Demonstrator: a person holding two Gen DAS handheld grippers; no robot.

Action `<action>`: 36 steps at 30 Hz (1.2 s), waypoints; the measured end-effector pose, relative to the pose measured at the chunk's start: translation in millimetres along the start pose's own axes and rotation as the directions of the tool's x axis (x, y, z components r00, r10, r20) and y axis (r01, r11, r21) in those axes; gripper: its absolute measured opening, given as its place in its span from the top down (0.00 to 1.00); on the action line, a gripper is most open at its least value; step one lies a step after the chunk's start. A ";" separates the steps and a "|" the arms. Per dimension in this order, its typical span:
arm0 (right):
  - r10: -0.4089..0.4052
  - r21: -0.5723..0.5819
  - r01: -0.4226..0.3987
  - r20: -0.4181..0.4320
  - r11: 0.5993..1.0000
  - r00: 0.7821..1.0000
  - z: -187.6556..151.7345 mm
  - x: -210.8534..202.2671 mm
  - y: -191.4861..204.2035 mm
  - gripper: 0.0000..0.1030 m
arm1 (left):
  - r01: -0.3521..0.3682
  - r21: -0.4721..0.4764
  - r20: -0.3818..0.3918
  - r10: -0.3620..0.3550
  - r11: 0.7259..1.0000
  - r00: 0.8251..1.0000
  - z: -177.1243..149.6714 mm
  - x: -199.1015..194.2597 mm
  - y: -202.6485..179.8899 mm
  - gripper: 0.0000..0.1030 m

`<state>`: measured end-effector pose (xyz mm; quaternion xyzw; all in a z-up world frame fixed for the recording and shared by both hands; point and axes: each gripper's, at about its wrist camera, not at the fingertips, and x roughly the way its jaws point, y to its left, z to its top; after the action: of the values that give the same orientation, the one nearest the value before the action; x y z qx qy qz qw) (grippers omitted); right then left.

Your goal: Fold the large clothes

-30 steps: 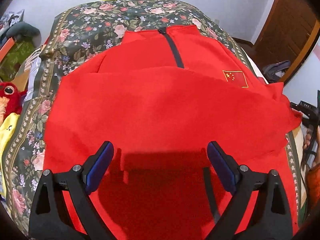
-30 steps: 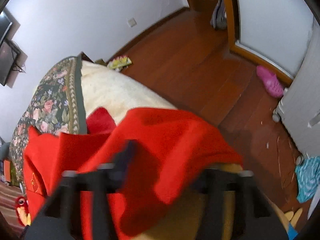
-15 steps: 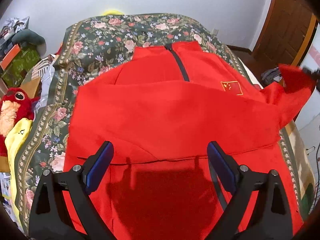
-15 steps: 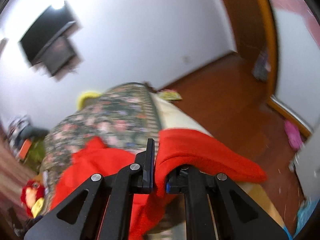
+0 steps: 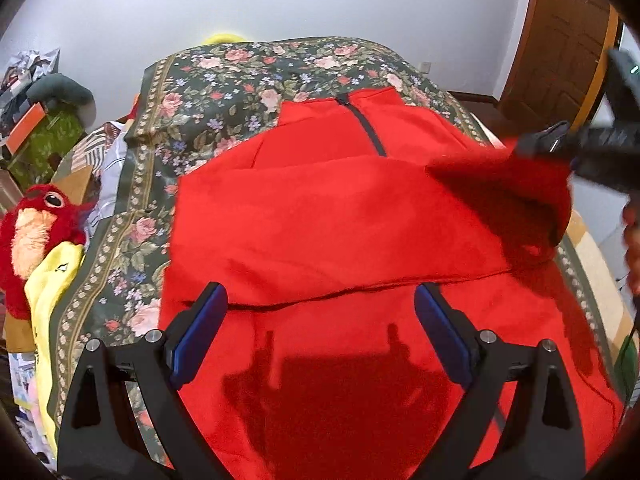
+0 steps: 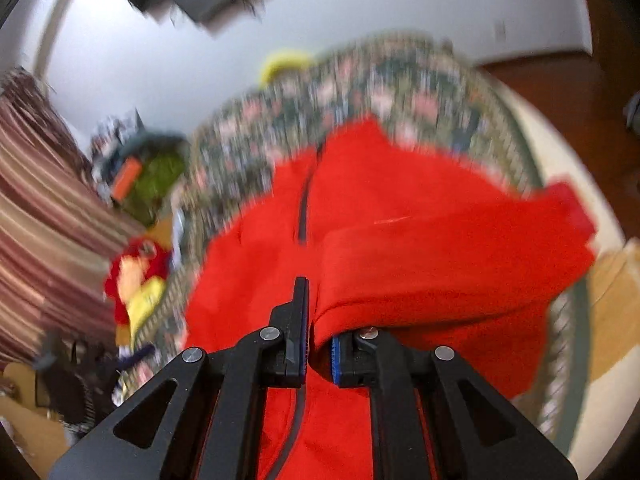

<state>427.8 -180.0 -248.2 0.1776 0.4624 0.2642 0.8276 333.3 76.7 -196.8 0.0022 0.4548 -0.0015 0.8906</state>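
Garment: a red zip-front jacket [image 5: 320, 224] is lying spread over the floral bedspread [image 5: 224, 84] on the bed, collar toward the far wall, one sleeve already lying folded across its chest.
Left gripper [image 5: 320, 332]: it is hovering above the jacket's lower part with its jaws standing wide apart and holding nothing.
Right gripper [image 6: 318, 344]: its jaws are pinching a fold of the jacket's other sleeve [image 6: 440, 268], lifted above the jacket body at the bed's right edge.
Beside the bed: a red plush toy [image 5: 36, 224] is sitting by a yellow cloth [image 5: 52, 280] on the left.
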 end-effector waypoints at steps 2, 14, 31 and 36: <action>-0.008 0.018 0.009 -0.078 1.000 0.997 -10.8 23.7 -2.3 0.90 | -0.004 0.000 -0.004 0.004 1.000 1.000 -4.1 -0.8 4.3 0.08; -0.024 0.006 0.027 -0.287 1.000 0.958 -54.1 26.9 -3.2 0.49 | -0.001 0.034 -0.021 0.002 0.999 1.000 -7.5 -5.8 -7.7 0.08; -0.214 -0.008 0.215 0.052 0.977 0.975 -41.7 -93.7 -80.1 0.33 | 0.126 0.271 -0.019 -0.126 0.954 0.992 53.1 5.1 -154.7 0.08; -0.267 0.091 0.260 0.066 0.961 0.962 -41.5 -108.5 -126.5 0.33 | 0.188 0.340 -0.091 -0.166 0.922 0.982 64.9 40.3 -206.7 0.08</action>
<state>379.8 -344.1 -264.6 0.1581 0.4599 0.1255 0.8647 408.5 -130.3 -191.9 0.1179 0.4726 -0.1620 0.8582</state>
